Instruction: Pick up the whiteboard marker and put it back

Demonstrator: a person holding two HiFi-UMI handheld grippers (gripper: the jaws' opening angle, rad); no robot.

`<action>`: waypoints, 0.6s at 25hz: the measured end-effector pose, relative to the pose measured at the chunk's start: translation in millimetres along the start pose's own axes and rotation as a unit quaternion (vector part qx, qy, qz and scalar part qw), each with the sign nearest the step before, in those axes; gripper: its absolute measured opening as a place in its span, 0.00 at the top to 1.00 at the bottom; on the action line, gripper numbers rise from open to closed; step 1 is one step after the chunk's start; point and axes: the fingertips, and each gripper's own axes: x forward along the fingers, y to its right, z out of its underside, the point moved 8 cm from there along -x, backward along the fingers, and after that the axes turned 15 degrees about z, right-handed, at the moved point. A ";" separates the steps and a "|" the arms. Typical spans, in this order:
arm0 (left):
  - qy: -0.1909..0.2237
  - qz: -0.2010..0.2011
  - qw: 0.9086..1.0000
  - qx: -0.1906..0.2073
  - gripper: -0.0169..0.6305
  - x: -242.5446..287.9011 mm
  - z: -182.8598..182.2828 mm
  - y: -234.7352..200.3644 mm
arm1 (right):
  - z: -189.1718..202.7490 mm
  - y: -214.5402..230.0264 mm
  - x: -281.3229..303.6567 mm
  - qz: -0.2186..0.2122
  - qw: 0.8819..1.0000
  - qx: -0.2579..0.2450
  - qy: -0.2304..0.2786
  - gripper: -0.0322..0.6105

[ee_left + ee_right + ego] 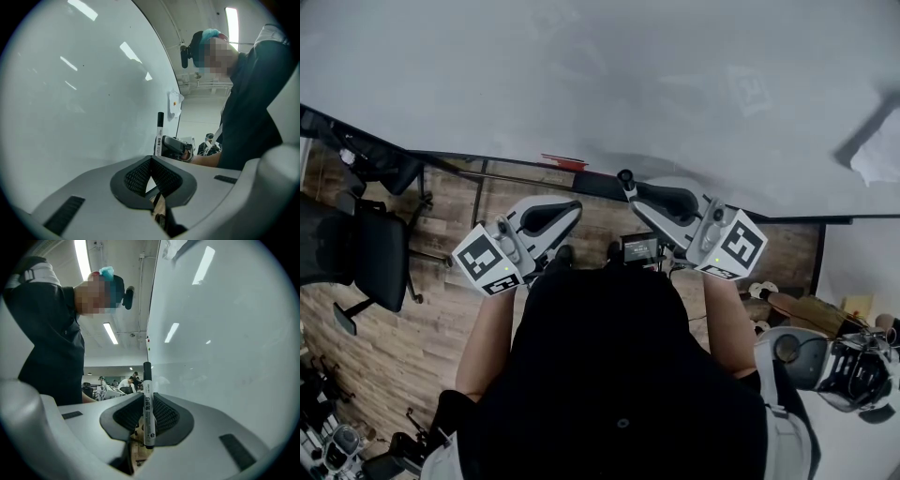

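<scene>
A white whiteboard marker with a black cap stands upright between the pads of my right gripper, which is shut on it. In the head view its black cap pokes out past the right gripper, close to the whiteboard. From the left gripper view the same marker shows beside the board. My left gripper is held a little to the left of the right one. Its pads meet with nothing between them.
The whiteboard fills the space just ahead of both grippers. A red object lies on its lower ledge. A white cloth hangs on the board to the right. A black office chair stands on the wooden floor to the left.
</scene>
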 end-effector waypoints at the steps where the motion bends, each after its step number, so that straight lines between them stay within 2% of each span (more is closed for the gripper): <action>1: -0.001 0.000 1.000 0.000 0.95 -0.1 0.0 -0.2 | 0.3 -0.2 0.2 0.001 1.000 -0.005 -0.002 0.84; 15: -0.002 -0.005 1.000 -0.004 0.95 -0.7 4.2 -4.5 | 7.3 3.3 4.8 0.029 0.996 -0.068 -0.048 0.84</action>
